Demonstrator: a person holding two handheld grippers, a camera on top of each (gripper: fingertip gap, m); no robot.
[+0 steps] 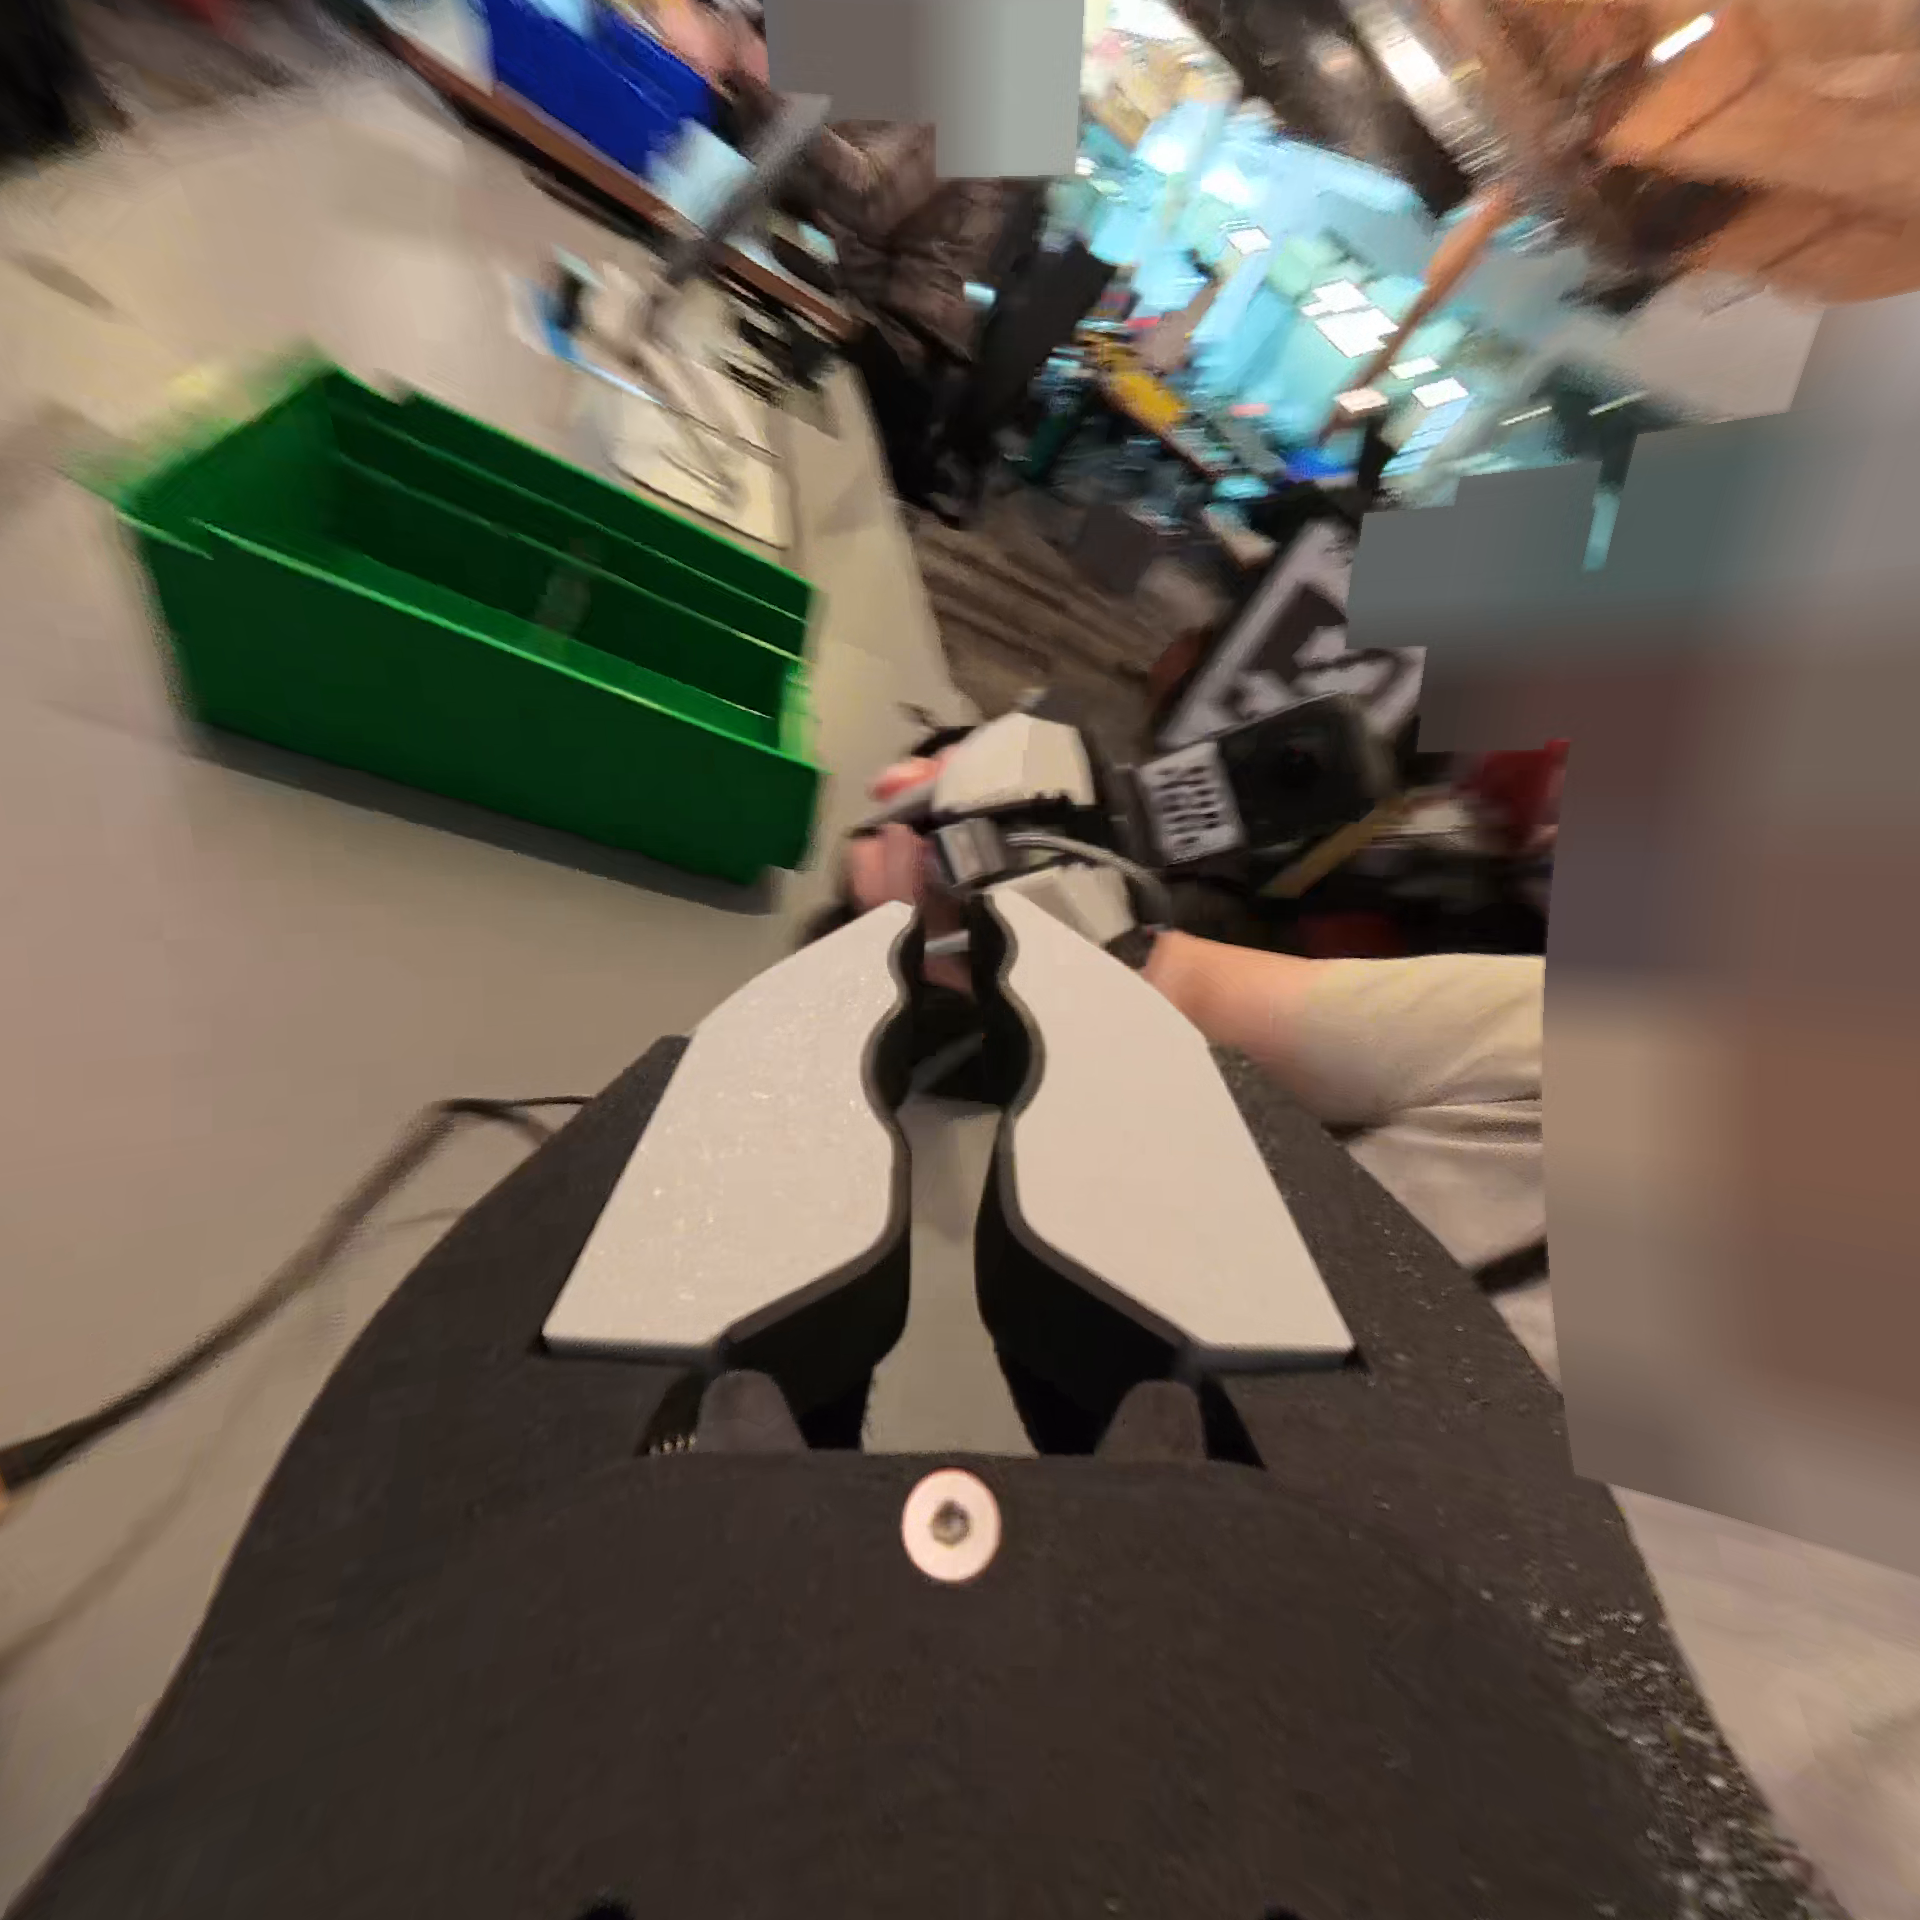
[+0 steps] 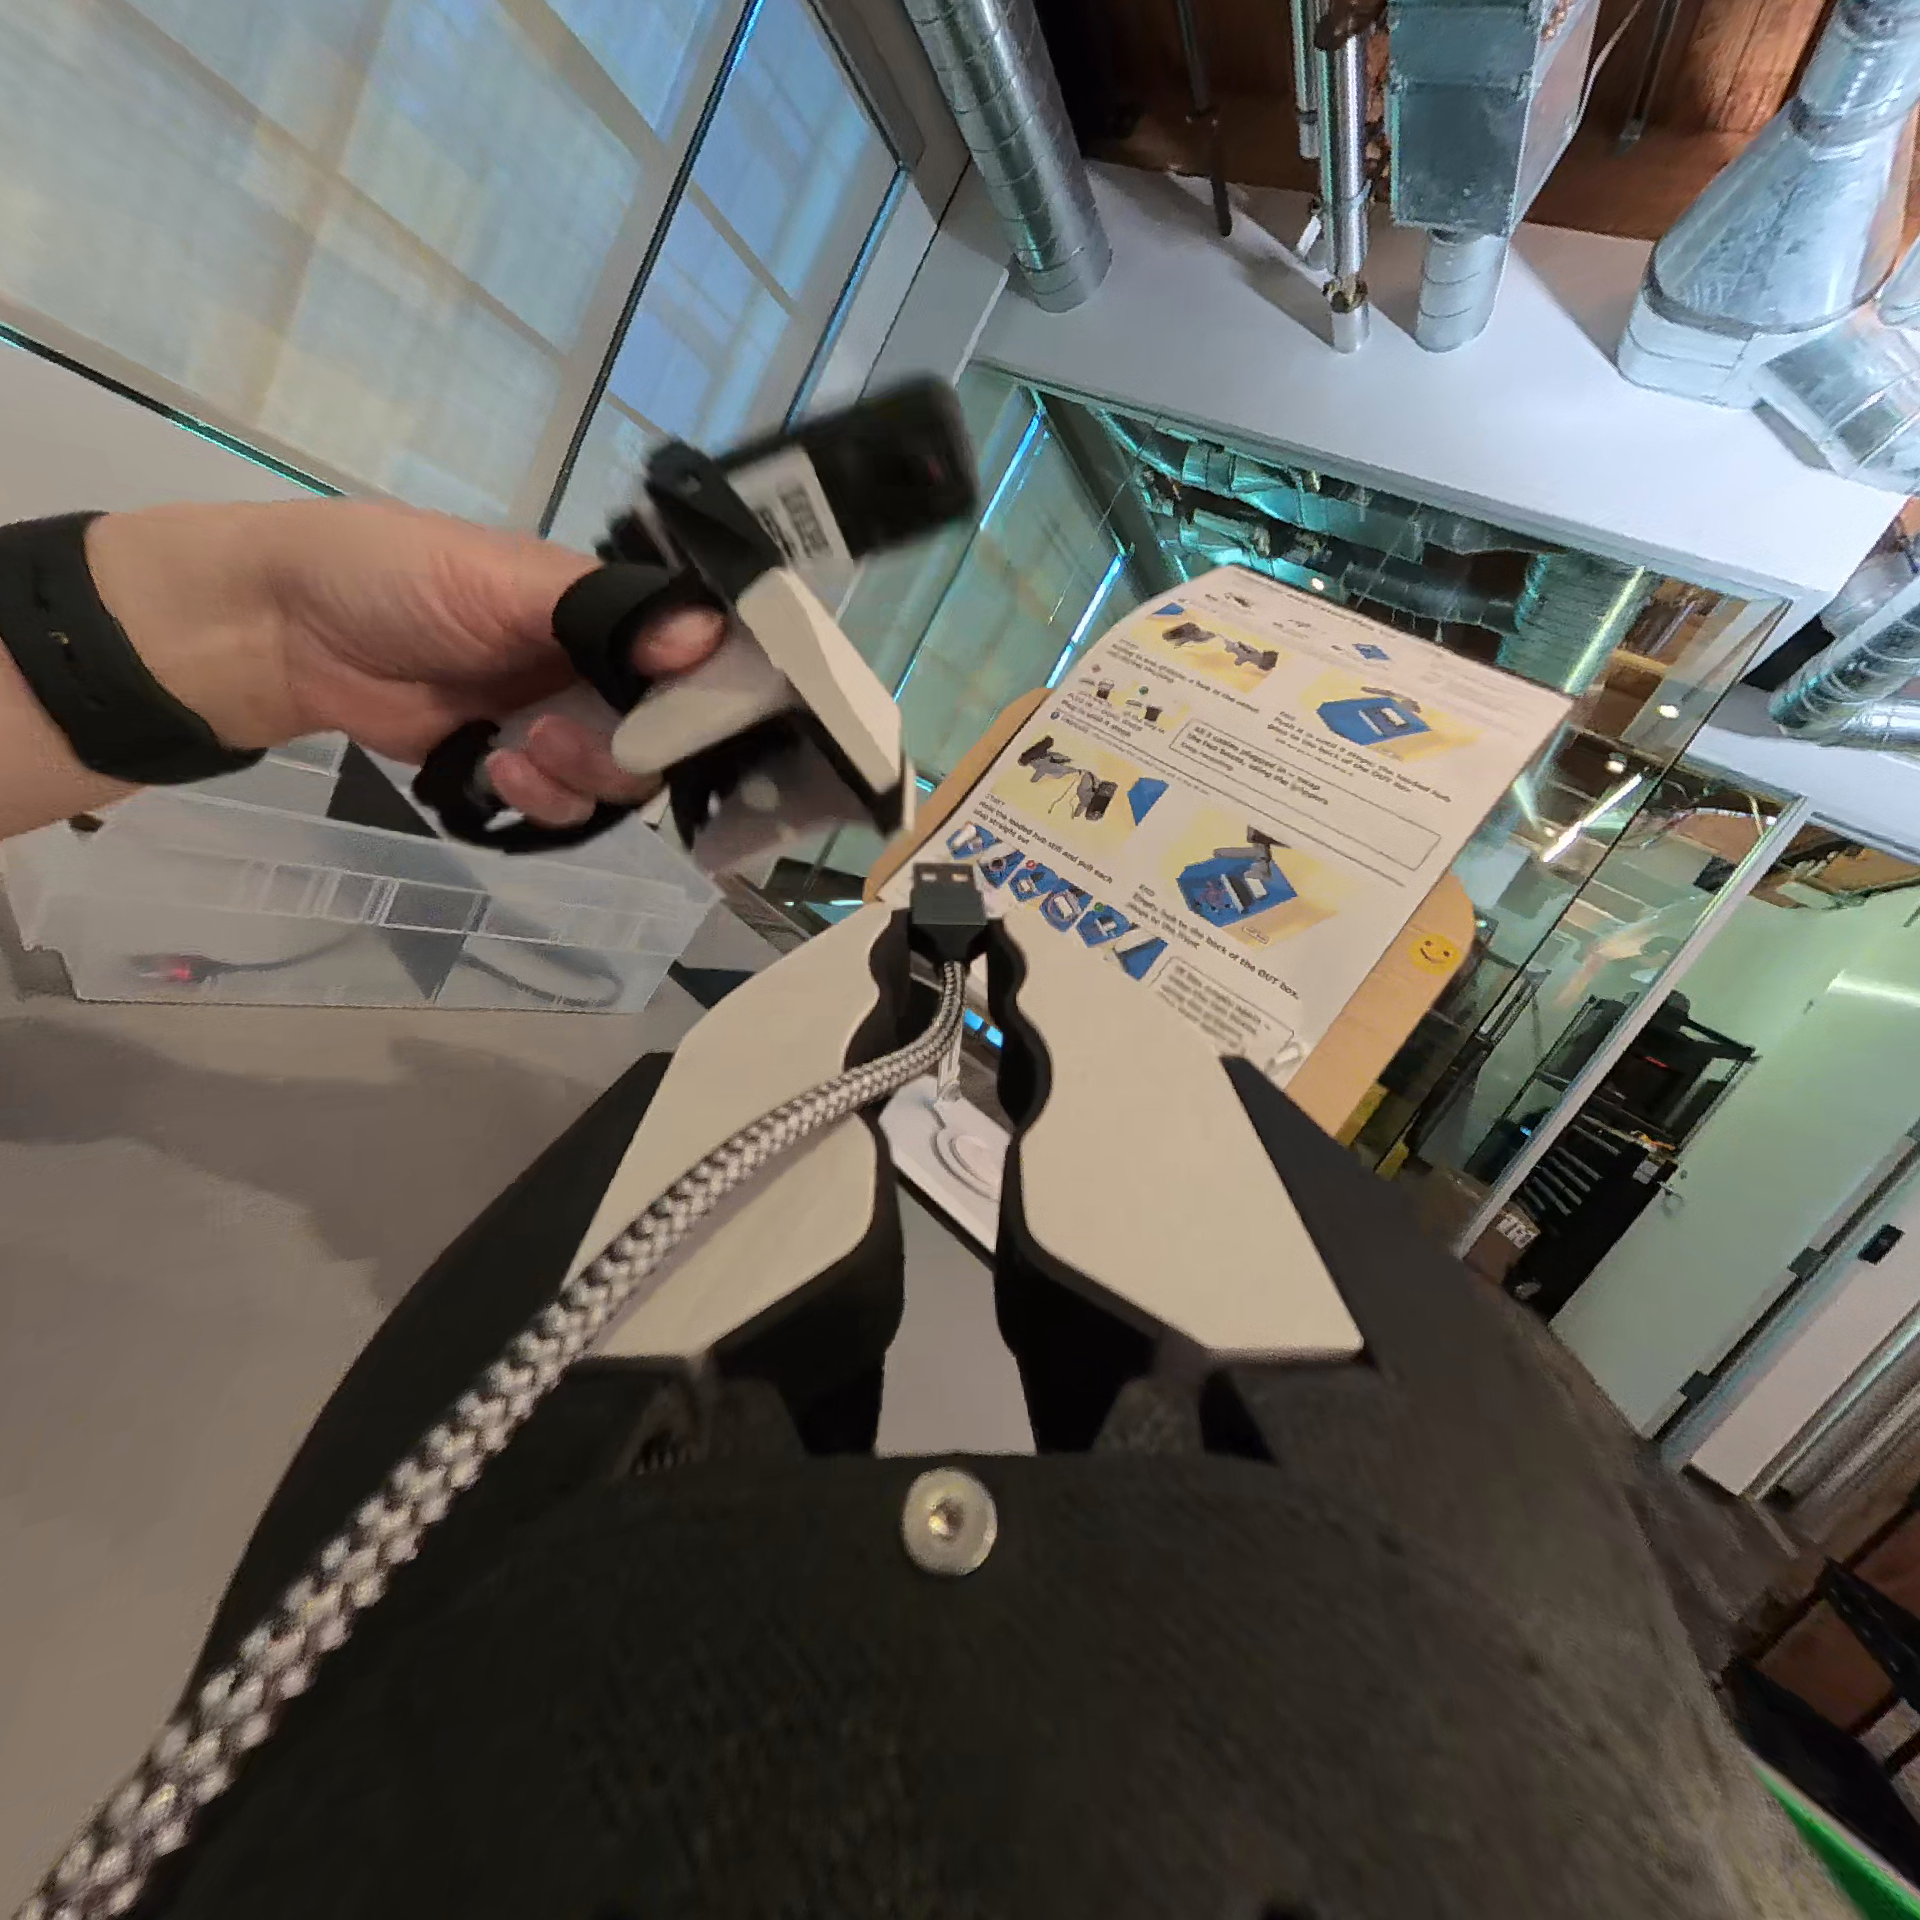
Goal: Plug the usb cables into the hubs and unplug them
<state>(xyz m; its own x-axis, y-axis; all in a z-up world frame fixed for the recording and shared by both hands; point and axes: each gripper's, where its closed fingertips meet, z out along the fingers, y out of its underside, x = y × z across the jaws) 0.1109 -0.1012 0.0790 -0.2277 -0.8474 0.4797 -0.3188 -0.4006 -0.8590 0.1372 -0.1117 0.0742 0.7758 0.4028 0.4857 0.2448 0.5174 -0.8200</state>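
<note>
A usb cable [image 2: 582,1288] with a black-and-white braided jacket is running up from the lower left of the right wrist view and curving into the gap between the fingers of the right gripper [image 2: 948,940]. Its dark grey plug [image 2: 943,902] is standing upright and poking just past the fingertips, its bare metal end pointing away from the camera and touching nothing. In the left wrist view, a thin dark cable [image 1: 260,1299] is trailing across the grey tabletop, though blur is possibly hiding its ends.
</note>
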